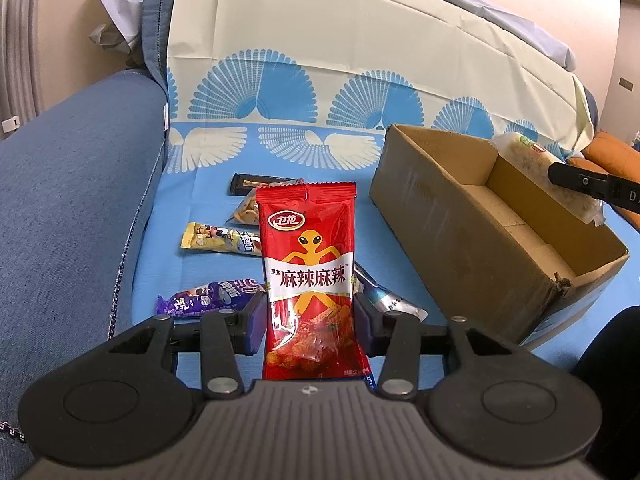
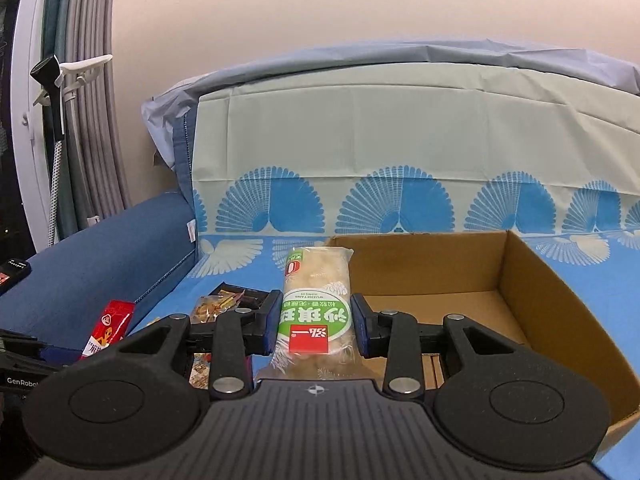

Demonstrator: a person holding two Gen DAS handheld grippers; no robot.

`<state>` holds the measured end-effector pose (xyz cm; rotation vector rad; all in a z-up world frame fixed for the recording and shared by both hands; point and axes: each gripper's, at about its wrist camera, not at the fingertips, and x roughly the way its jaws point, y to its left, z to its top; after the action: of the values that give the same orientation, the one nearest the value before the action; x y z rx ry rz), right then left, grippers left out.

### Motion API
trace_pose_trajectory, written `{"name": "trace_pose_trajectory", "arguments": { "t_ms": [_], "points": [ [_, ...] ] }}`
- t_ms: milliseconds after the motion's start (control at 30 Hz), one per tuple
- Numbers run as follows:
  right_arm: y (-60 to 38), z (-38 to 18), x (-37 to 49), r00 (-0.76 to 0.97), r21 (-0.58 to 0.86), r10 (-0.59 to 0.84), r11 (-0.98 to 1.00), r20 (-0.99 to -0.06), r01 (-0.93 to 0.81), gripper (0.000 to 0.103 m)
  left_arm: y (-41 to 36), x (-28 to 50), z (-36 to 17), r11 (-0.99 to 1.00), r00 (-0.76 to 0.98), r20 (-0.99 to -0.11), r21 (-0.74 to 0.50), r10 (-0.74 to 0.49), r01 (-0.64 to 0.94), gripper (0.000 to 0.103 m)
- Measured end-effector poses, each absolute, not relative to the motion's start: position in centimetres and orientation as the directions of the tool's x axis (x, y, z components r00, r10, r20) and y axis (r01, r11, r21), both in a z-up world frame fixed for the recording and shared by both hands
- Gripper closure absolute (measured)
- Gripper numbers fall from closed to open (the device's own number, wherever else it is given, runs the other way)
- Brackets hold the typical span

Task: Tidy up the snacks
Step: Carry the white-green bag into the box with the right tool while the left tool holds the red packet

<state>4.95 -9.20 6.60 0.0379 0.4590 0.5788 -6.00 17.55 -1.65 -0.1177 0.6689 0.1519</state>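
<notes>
The left tongs (image 1: 310,326) are pinched on a red spicy-strip packet (image 1: 310,276), which is held upright between the blue pads. Beyond the left tongs, on the blue-and-white patterned sofa cover (image 1: 280,152), the remaining snacks are scattered: a purple packet (image 1: 204,298) just beside the left finger, a yellow packet (image 1: 218,238) farther ahead, a clear bag of biscuits (image 1: 246,210) and a dark bar (image 1: 256,182) behind it, and a silver-blue packet (image 1: 388,296) partly hidden behind the red packet near the right finger. An open cardboard box (image 1: 460,220) is seen ahead and to the right of the left tongs; its near wall stands between these tongs and the box floor. The blue sofa arm (image 1: 68,200) lies to the left.

The right tongs (image 2: 314,326) are closed on a pale, green-labelled cake packet (image 2: 316,300), gripped at its sides and pointing away from the camera. In the left wrist view this packet is seen above the far right rim of the box. Directly ahead and to the right of the right tongs the box interior (image 2: 452,308) is shown with its floor bare. To the left of the right tongs the loose snacks and the red packet in the other tongs are visible.
</notes>
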Motion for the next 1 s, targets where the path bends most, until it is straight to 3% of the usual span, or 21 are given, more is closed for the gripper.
{"name": "trace_pose_trajectory", "arguments": {
  "t_ms": [567, 1000],
  "points": [
    [-10.0, 6.7, 5.0, 0.763, 0.186, 0.521, 0.852, -0.383, -0.489, 0.066, 17.1, -5.5, -1.8, 0.986, 0.762, -0.637, -0.022, 0.113, -0.164, 0.053],
    [-12.6, 6.7, 6.2, 0.863, 0.241, 0.372, 0.922, -0.341, -0.302, 0.066, 14.7, -3.0, 0.3, 0.992, 0.776, -0.624, -0.015, 0.088, -0.124, 0.054]
  ]
}}
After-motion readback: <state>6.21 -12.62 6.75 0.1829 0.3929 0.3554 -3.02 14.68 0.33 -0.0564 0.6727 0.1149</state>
